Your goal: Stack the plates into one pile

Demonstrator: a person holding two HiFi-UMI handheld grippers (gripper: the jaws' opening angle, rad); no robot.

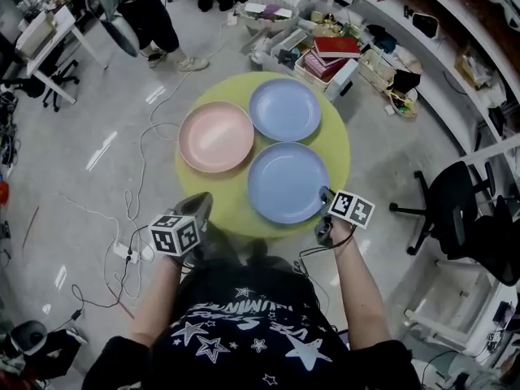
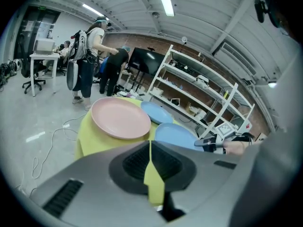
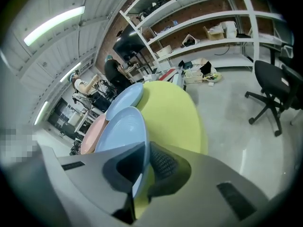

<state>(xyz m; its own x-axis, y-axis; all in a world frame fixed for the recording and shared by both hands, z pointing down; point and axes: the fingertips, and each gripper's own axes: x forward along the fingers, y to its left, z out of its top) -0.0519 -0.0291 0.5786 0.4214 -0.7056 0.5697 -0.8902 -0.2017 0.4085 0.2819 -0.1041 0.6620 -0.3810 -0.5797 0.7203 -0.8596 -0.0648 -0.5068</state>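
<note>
Three plates lie apart on a round yellow-green table (image 1: 337, 149): a pink plate (image 1: 216, 136) at the left, a blue plate (image 1: 284, 110) at the far side, and a second blue plate (image 1: 287, 182) nearest me on the right. My right gripper (image 1: 325, 195) is at that near plate's right front rim. In the right gripper view the right gripper (image 3: 142, 169) has its jaws clamped on the rim of the near blue plate (image 3: 120, 129). My left gripper (image 1: 199, 205) sits at the table's front left edge, shut and holding nothing, with the pink plate (image 2: 120, 118) ahead of it.
Crates of books and clutter (image 1: 325, 55) stand beyond the table. A black office chair (image 1: 463, 210) is to the right. Cables (image 1: 138, 185) trail over the floor at the left. A person (image 1: 150, 15) stands at the far left.
</note>
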